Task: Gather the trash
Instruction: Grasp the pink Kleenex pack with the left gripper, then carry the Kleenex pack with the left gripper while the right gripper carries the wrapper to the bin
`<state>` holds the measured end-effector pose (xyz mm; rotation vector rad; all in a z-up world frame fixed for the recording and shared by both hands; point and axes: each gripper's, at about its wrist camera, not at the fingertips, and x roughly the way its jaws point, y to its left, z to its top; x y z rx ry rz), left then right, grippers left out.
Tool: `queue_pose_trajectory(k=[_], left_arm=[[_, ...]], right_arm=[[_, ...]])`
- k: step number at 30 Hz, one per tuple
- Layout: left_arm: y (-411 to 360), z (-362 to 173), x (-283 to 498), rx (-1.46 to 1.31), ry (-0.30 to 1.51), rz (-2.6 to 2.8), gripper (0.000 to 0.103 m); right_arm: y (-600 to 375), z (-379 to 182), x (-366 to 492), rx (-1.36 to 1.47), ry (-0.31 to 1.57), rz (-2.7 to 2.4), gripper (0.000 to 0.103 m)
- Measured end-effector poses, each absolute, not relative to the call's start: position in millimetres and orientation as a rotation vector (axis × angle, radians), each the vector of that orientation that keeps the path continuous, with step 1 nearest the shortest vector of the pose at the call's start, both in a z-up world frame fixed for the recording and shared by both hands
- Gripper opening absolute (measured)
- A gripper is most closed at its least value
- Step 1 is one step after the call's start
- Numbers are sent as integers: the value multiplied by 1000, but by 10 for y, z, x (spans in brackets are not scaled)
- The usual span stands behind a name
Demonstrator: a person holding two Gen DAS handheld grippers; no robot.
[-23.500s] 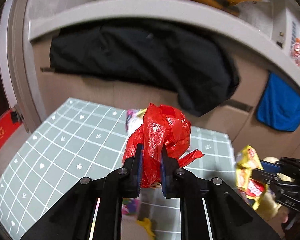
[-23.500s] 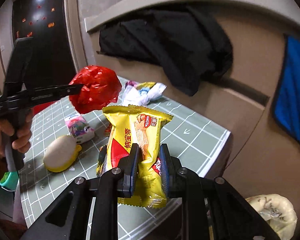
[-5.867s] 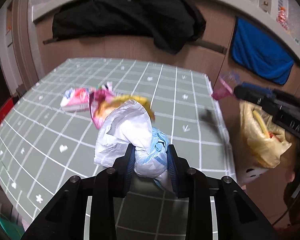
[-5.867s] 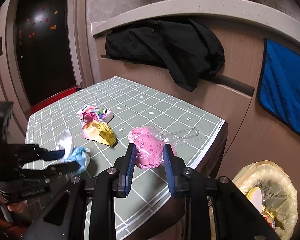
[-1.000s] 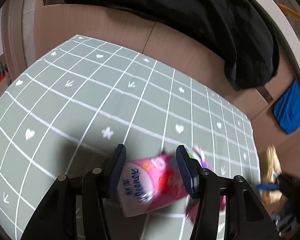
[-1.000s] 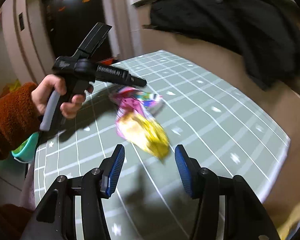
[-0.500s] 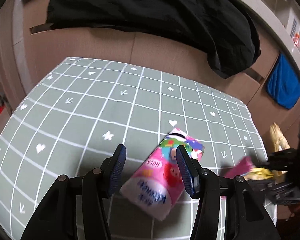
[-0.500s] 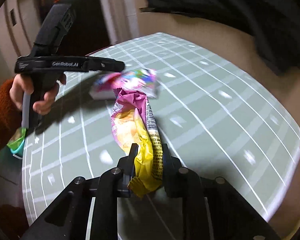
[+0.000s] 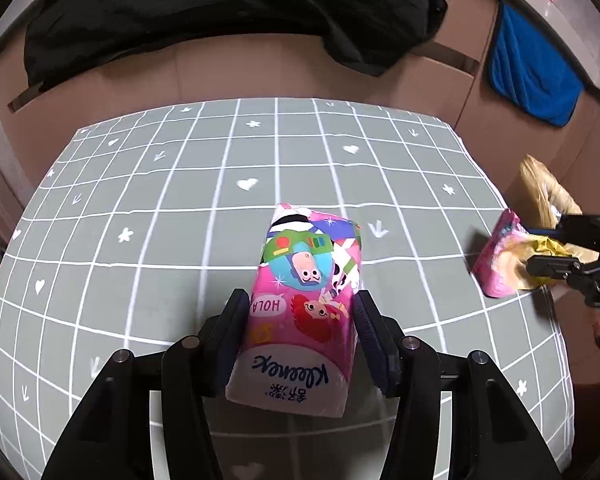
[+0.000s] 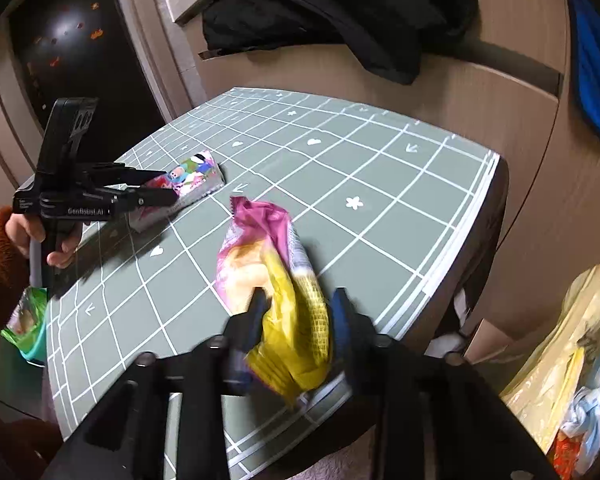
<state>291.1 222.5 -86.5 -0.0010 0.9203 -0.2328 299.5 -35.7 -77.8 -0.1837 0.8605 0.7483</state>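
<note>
My left gripper [image 9: 300,320] is shut on a pink Kleenex tissue pack [image 9: 304,308] with cartoon print, low over the grey grid-patterned table [image 9: 180,200]. From the right wrist view the same gripper [image 10: 156,196] and pack [image 10: 188,180] show at the left. My right gripper [image 10: 296,312] is shut on a pink and yellow snack wrapper [image 10: 276,280] over the table's right part; it also shows in the left wrist view [image 9: 500,264]. A yellowish trash bag [image 10: 572,352] stands open on the floor at the right, with trash inside.
A black jacket [image 9: 220,12] hangs over the ledge behind the table. A blue towel [image 9: 532,76] hangs on the right panel. A dark door [image 10: 72,48] stands at the left. A green item [image 10: 24,320] lies by the floor at the left.
My left gripper has closed onto the tissue pack. My right gripper has carried the snack wrapper toward the table's right edge and the trash bag.
</note>
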Motion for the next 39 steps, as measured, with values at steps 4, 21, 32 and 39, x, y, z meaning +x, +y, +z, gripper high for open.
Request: queue_pose_trajectory(k=[4, 21, 32, 39], left_arm=[[2097, -872, 2901, 26, 921, -169, 54], [1986, -644, 2577, -203, 870, -75, 43], [1230, -87, 2023, -175, 644, -102, 43], [725, 314, 1915, -169, 570, -177, 43]], right_arm=[[-284, -756, 2952, -221, 819, 746, 45], [-126, -786, 2878, -320, 823, 782, 24], [-616, -79, 2236, -283, 597, 708, 24], [-1192, 359, 1965, -213, 486, 612, 24]])
